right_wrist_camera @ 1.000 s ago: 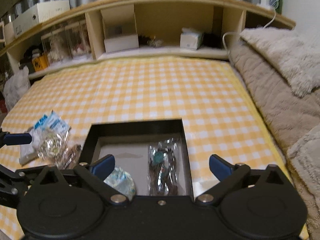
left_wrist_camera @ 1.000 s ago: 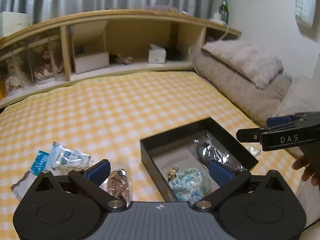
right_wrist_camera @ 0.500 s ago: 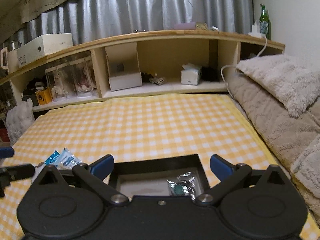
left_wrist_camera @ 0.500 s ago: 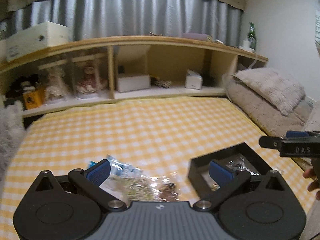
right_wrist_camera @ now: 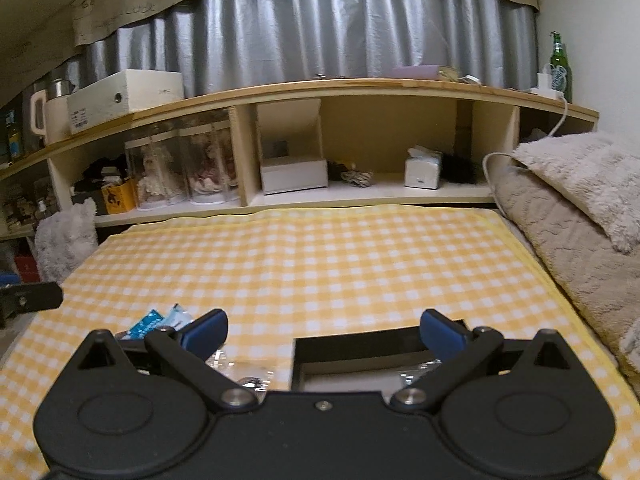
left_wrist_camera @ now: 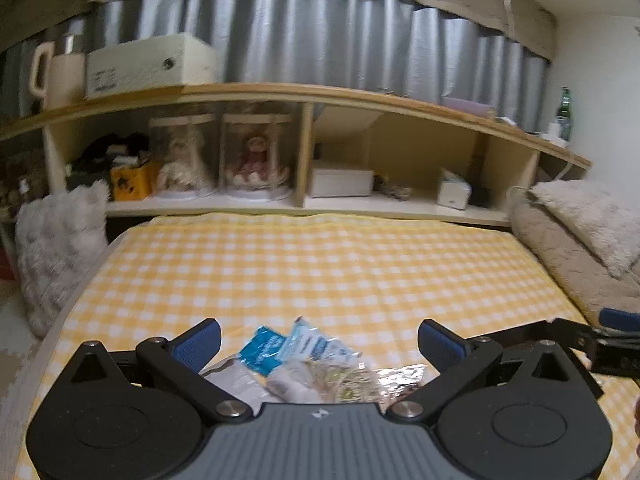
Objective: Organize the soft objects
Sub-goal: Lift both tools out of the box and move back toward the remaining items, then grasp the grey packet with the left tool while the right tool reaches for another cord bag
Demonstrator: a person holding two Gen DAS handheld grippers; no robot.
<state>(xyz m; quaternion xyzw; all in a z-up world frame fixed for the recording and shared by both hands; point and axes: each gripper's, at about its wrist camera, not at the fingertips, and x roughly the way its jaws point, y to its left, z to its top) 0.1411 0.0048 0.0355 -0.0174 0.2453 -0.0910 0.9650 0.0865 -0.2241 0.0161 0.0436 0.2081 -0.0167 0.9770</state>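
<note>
**Two empty grippers over a checked bedspread**

The left gripper [left_wrist_camera: 319, 340] hangs with fingers spread wide above a loose pile of plastic-wrapped packets [left_wrist_camera: 304, 360] on the yellow checked cloth [left_wrist_camera: 320, 264]. The right gripper [right_wrist_camera: 323, 330], also spread and empty, faces a black box [right_wrist_camera: 360, 350]; something shiny, possibly a wrapped packet, lies inside.

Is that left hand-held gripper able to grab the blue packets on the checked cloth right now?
Probably yes: the left hand-held gripper is open and empty, and the blue packets lie on top of the pile just ahead of its fingers, with nothing covering them.
</note>
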